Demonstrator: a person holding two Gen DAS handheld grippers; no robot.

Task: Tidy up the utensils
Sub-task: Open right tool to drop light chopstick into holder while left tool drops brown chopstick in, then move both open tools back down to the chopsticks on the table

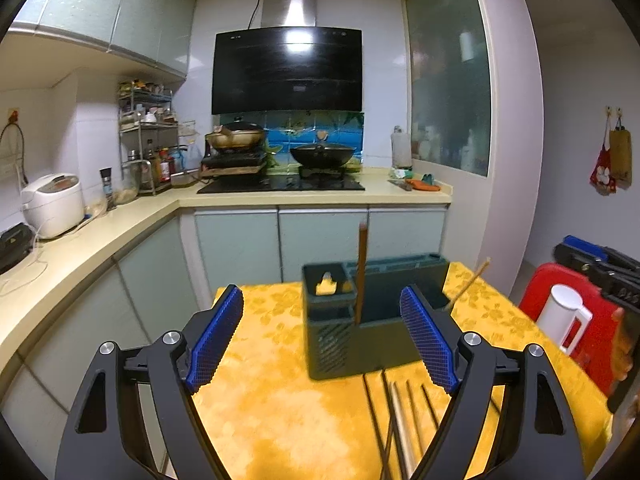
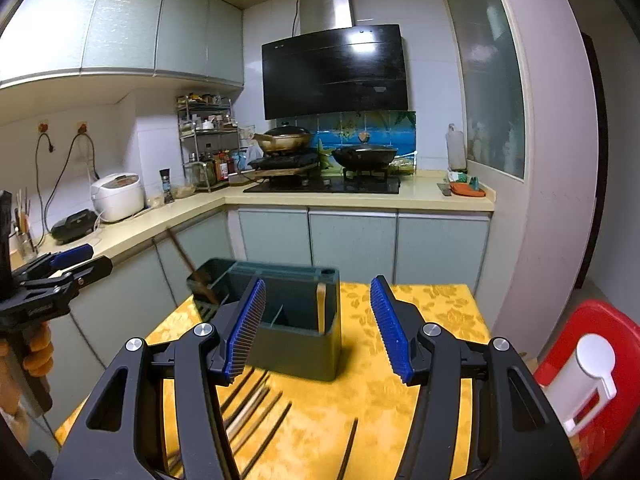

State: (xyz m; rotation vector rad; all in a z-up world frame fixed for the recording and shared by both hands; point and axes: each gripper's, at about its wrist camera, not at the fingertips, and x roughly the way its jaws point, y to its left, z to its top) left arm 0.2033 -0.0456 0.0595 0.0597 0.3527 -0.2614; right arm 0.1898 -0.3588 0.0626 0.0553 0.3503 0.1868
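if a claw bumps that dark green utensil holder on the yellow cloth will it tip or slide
The utensil holder looks boxy and wide-based, so it would probably slide rather than tip. It seems plastic and mostly empty, so likely light. The brown chopstick standing tall in it might rattle or lean further if the holder is knocked.

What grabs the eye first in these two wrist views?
The bright yellow floral tablecloth fills the foreground, with a dark green plastic utensil holder standing mid-table, one brown chopstick upright in it. Loose chopsticks lie on the cloth nearer the cameras. Both the left gripper and right gripper are open, with nothing between their blue pads.
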